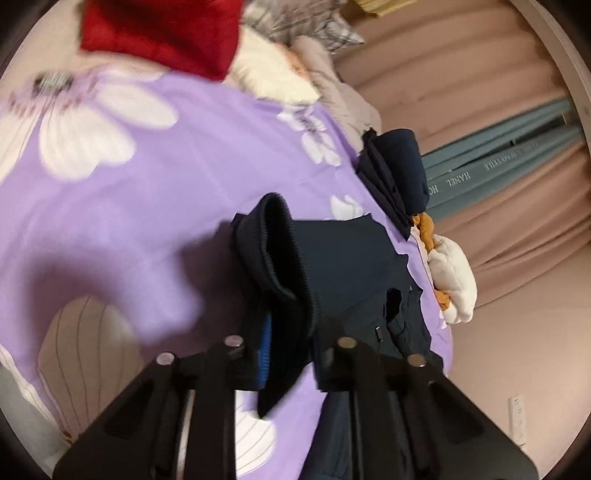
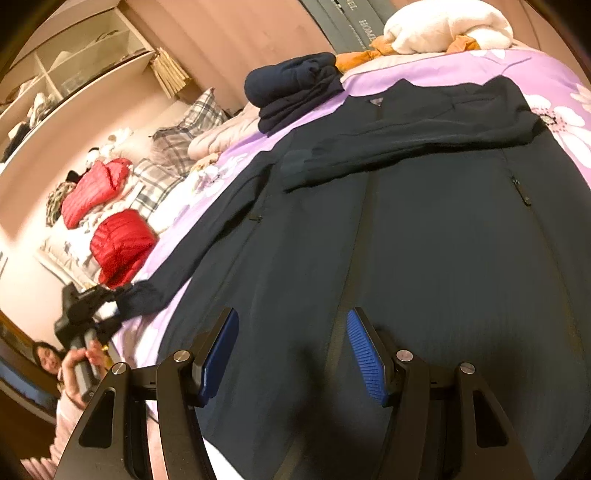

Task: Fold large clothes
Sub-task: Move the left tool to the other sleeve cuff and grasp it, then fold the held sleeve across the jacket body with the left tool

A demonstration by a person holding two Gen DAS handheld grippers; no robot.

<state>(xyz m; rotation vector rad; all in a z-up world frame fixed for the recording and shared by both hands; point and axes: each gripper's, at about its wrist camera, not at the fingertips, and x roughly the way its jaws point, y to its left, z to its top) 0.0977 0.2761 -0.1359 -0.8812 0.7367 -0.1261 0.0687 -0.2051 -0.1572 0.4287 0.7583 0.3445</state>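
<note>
A big dark blue jacket (image 2: 424, 221) lies spread flat on the purple flowery bed cover (image 1: 129, 192). The left claw (image 1: 286, 354) is pinched tight on the jacket's ribbed sleeve cuff (image 1: 280, 243) — lifting it off the bed. The right claw (image 2: 291, 354) hangs wide open over the jacket, holding nothing. 1 folded dark pile (image 2: 295, 88) sits near the pillows.

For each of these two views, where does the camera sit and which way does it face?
Left wrist: on the left gripper, facing across the purple bedspread; its fingers pinch the navy jacket's cuff.
Right wrist: on the right gripper, open above the jacket's body; the person's hand shows left.
Shared: jacket, bedspread, folded navy pile, red garment.
</note>
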